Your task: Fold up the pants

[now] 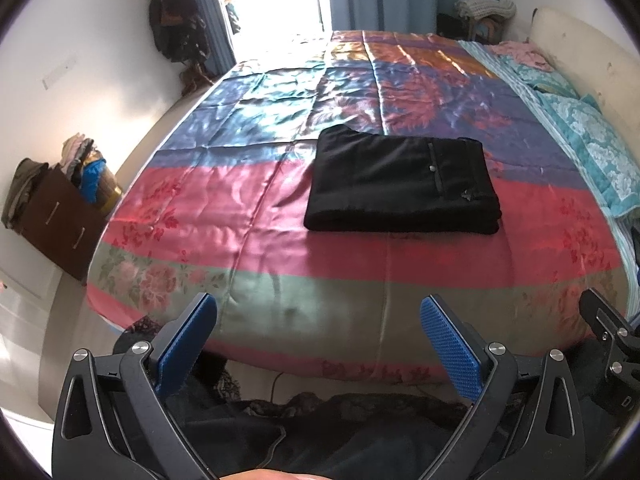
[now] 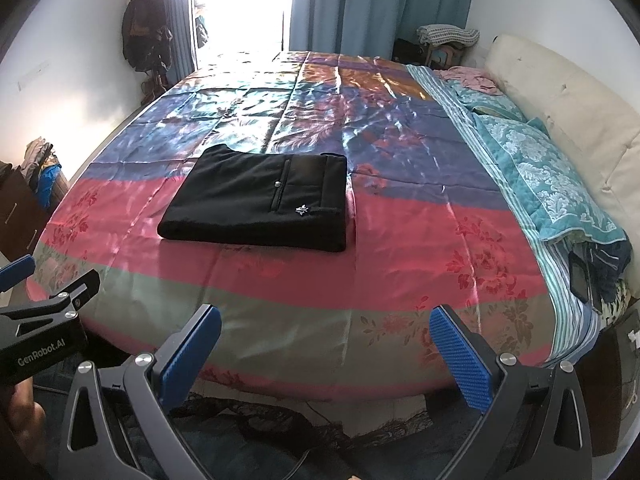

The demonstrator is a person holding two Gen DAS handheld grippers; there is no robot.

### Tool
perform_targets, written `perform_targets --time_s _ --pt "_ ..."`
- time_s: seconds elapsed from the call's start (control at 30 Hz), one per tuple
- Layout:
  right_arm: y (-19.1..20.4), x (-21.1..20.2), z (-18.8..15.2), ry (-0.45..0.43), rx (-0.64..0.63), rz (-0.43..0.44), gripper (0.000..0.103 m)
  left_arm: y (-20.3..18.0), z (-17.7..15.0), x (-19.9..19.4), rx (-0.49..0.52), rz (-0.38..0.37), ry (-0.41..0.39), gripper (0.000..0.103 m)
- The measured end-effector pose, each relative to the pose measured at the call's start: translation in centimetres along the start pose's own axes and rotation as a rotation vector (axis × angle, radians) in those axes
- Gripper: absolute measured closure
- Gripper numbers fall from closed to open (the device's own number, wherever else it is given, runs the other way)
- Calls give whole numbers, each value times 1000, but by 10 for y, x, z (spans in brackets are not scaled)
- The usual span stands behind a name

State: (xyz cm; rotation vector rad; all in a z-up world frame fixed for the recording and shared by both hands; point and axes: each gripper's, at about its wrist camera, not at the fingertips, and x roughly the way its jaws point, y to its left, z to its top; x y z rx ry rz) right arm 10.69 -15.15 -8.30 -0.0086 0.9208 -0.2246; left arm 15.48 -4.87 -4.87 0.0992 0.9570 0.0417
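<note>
So the black pants (image 1: 402,186) were sitting folded into a neat rectangle on the bed (image 1: 280,216), laid flat on the pink and purple bands of the shiny patchwork cover, back pocket and its button facing up. The teal pillows (image 2: 548,176) were well off to the right of the pants, along the cream headboard (image 2: 572,108). Left hand-held gripper (image 1: 318,346) was spread wide with nothing between its blue pads (image 1: 452,354), hanging back off the near edge of the bed. Same deal with the right hand-held gripper (image 2: 326,346): released, empty, well apart from the pants.
</note>
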Motion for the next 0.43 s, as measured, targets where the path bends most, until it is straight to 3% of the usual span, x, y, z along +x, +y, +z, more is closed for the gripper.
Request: perform_targets --time_s 0.43 --pt "0 2 -1 10 4 2 0 4 -4 1 -14 -4 -8 1"
